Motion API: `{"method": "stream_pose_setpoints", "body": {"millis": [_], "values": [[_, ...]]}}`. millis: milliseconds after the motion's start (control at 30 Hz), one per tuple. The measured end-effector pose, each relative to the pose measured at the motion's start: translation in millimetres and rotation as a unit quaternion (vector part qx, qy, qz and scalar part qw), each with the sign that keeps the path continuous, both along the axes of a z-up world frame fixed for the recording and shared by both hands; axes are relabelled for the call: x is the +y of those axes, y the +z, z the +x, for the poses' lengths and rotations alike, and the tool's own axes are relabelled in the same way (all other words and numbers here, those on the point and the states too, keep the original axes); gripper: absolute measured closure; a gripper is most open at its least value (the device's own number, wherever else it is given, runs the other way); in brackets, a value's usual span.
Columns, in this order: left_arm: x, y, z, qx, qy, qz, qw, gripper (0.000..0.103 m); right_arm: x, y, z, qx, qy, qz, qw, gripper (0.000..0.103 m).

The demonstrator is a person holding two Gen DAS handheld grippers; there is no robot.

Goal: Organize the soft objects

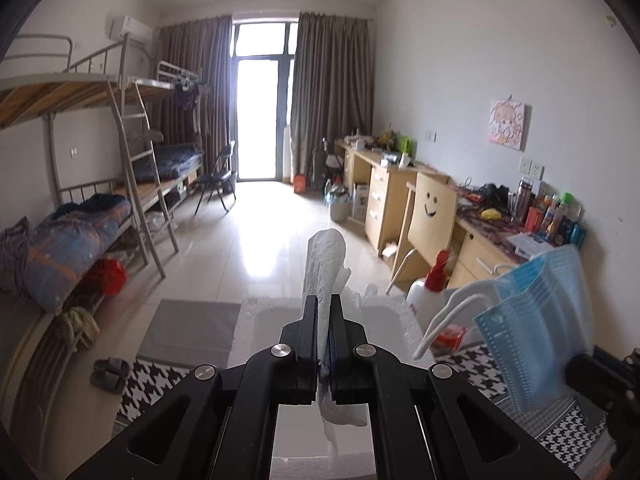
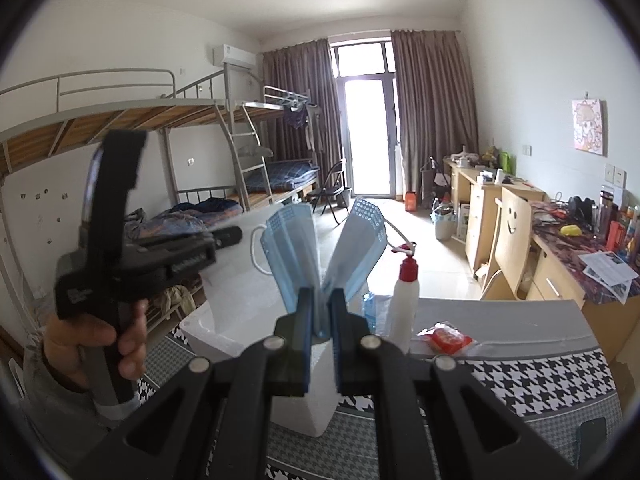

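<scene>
My left gripper is shut on a crumpled white tissue that sticks up between its fingers and hangs out below them. It hovers over a white foam box on the table. My right gripper is shut on a folded blue face mask whose two halves fan upward, white ear loops trailing. The same face mask shows at the right of the left wrist view. A hand holds the left gripper's handle at the left of the right wrist view, above the foam box.
A white squeeze bottle with a red cap and a red packet sit on the grey mat over a houndstooth cloth. Bunk beds line the left wall, desks and a wooden chair the right.
</scene>
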State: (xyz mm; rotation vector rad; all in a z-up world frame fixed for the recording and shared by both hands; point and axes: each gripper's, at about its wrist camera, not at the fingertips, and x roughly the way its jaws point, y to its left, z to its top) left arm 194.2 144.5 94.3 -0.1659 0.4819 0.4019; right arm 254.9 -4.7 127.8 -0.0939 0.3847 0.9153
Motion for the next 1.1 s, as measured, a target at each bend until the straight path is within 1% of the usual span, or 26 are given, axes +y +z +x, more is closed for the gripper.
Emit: {"method": "stream_pose_setpoints", "body": {"millis": [167, 233, 267, 333, 400, 433, 467, 533, 600, 667, 767, 967, 1100], "values": [[4, -11, 6, 0.014, -0.005, -0.004, 0.9999, 0.099, 10, 0, 1, -0.001, 0.002, -0.011, 1.0, 0.092], [7, -15, 8, 0.021, -0.011, -0.012, 0.9996, 0.098, 13, -1, 2, 0.001, 0.001, -0.014, 1.0, 0.092], [10, -17, 8, 0.029, -0.009, -0.017, 0.9994, 0.095, 14, -2, 3, 0.002, 0.001, -0.016, 1.0, 0.092], [14, -20, 7, 0.033, 0.003, -0.02, 0.9992, 0.08, 17, -3, 4, 0.003, 0.0, -0.022, 1.0, 0.092], [16, -19, 2, 0.025, 0.012, -0.017, 0.9995, 0.03, 18, -5, 5, 0.005, -0.003, -0.026, 1.0, 0.092], [15, -18, 1, 0.019, 0.014, -0.014, 0.9996, 0.022, 18, -5, 6, 0.007, -0.003, -0.026, 1.0, 0.092], [15, -16, -6, 0.004, 0.017, -0.008, 0.9998, 0.017, 18, -4, 6, 0.008, -0.003, -0.025, 1.0, 0.092], [15, -14, -12, -0.007, 0.025, -0.003, 0.9997, 0.015, 19, -4, 5, 0.007, -0.002, -0.026, 1.0, 0.092], [15, -12, -18, -0.01, 0.029, -0.003, 0.9995, 0.011, 21, -4, 4, 0.005, -0.001, -0.028, 1.0, 0.092], [16, -10, -26, -0.017, 0.036, -0.003, 0.9992, 0.01, 23, -3, 3, 0.003, 0.0, -0.03, 1.0, 0.092], [18, -8, -34, -0.027, 0.048, -0.005, 0.9985, 0.003, 29, -3, 2, 0.004, 0.003, -0.031, 1.0, 0.092], [19, -8, -54, -0.04, 0.064, 0.007, 0.9971, 0.002, 41, -5, 8, 0.012, 0.007, -0.036, 0.999, 0.092], [20, -12, -66, -0.04, 0.061, 0.006, 0.9973, 0.002, 53, -8, 12, 0.021, 0.01, -0.046, 0.999, 0.092]]}}
